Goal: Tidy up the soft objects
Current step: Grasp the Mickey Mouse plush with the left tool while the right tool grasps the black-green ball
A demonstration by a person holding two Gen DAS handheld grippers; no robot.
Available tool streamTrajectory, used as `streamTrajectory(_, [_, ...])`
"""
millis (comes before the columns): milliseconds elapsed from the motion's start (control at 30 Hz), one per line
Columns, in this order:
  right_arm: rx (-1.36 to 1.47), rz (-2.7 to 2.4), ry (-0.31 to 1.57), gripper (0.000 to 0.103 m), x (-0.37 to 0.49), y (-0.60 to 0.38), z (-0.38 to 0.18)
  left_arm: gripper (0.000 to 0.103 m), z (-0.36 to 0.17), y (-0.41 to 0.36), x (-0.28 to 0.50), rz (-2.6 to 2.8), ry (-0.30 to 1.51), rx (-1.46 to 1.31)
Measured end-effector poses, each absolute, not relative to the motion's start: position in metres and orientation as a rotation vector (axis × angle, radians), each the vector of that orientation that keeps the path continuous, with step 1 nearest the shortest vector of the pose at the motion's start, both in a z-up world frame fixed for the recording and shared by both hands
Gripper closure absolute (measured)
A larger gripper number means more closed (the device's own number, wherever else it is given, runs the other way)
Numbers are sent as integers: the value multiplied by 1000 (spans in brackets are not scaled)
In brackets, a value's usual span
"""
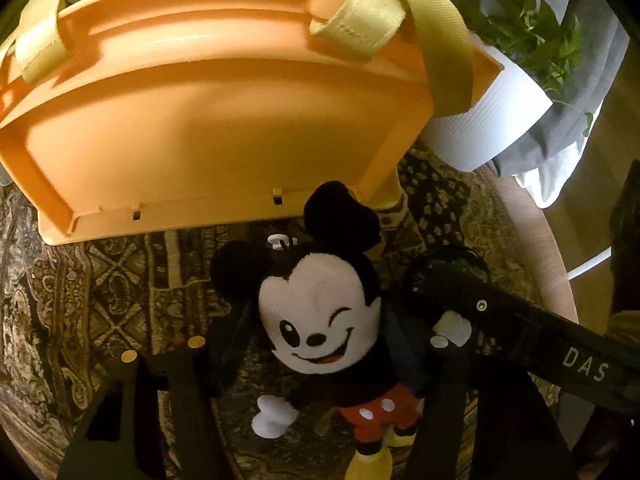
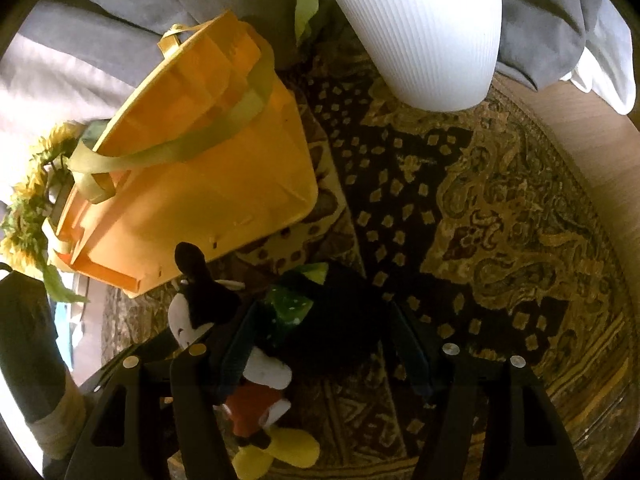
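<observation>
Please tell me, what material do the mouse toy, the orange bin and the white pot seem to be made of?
Mouse toy: plush fabric, fuzzy matte pile, stitched face.
Orange bin: probably moulded plastic, smooth with a slight sheen, ridges and small slots.
White pot: ribbed, matte; plastic or ceramic, I cannot tell which.

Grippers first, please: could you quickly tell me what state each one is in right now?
Left gripper: open, fingers either side of the Mickey Mouse plush toy.
Right gripper: open around a dark plush toy.
</observation>
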State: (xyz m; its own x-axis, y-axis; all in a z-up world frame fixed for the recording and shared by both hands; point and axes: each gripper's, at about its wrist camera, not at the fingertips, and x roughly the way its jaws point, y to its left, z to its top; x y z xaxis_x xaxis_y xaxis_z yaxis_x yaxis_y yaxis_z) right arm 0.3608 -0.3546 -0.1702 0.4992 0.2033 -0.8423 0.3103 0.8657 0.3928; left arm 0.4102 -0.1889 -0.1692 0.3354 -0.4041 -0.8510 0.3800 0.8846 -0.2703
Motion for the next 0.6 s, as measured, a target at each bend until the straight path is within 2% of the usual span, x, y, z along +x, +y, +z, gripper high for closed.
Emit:
streamTrajectory(233, [523,-74,1049,41,355,-354,-165,46,-164,-185,405,-507,1097,-16])
streamTrajectory(600, [465,-65,975,41,338,-346,-133,46,-128,-164,380,-438,985,18])
